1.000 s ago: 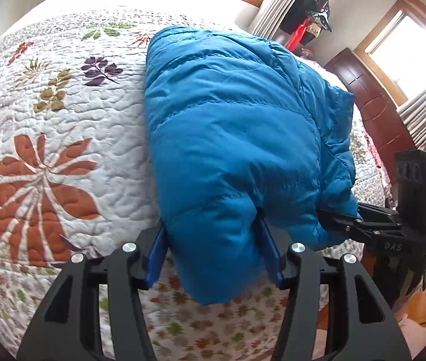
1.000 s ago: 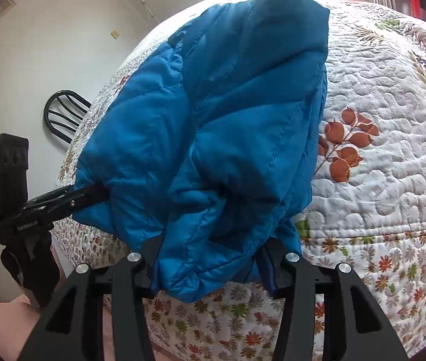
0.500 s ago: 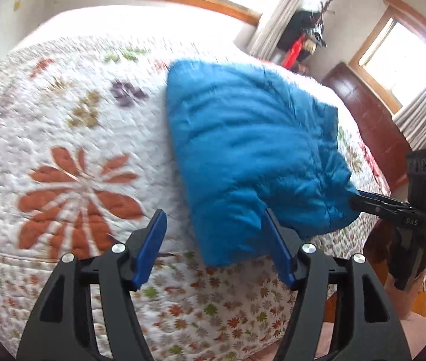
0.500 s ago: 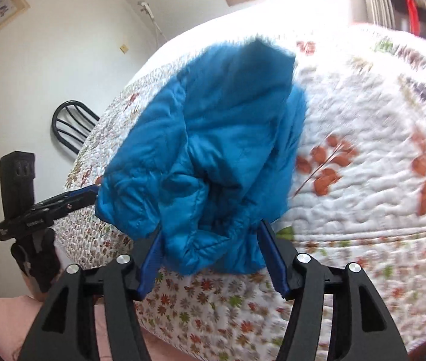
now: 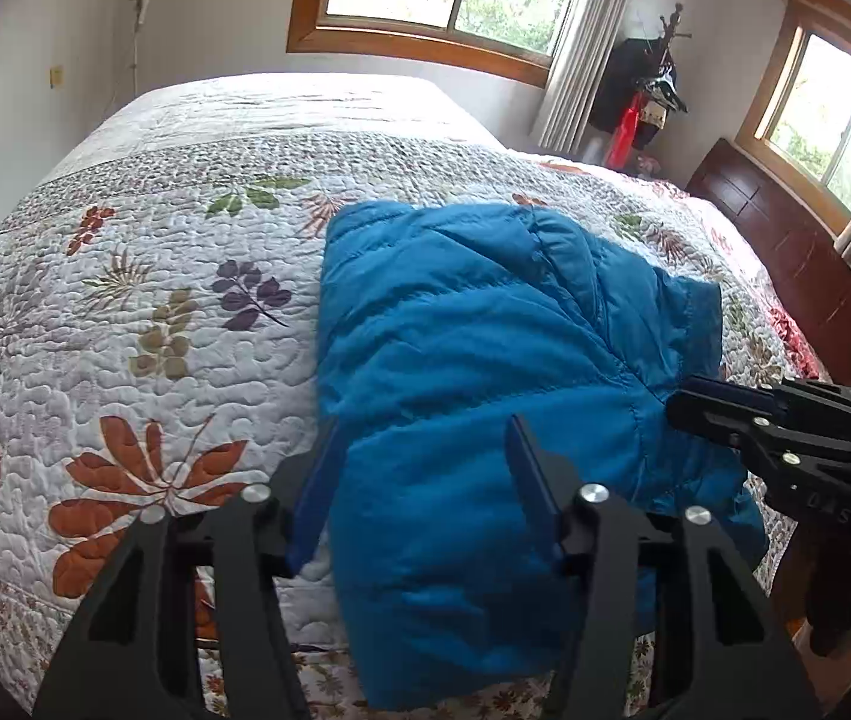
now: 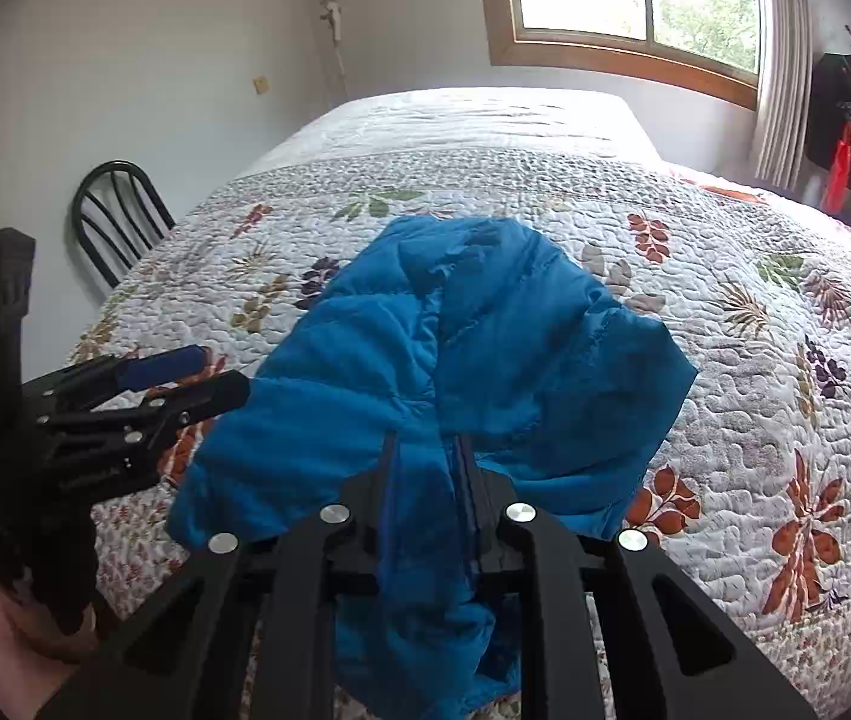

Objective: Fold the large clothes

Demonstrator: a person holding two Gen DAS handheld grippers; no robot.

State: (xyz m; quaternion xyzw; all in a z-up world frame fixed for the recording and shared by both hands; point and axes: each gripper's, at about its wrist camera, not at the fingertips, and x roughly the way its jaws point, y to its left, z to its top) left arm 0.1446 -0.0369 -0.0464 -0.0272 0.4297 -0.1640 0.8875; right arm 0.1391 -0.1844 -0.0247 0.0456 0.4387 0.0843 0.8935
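Step in hand: gripping near hem of puffy blue quilted jacket, lying bunched on white floral quilted bedspread, near edge hanging over bed side.

Right gripper: jaws pinching together on fold of jacket fabric, cloth bunching between pads.

Left gripper: jaws closing, jacket edge sitting between them, blue pads apparently not yet pressing.

Judgement: fold partly done, bundle lumpy. Next move calling for left finishing its clamp, then both lifting hem together, carrying it forward, away from grippers, keeping edges aligned.
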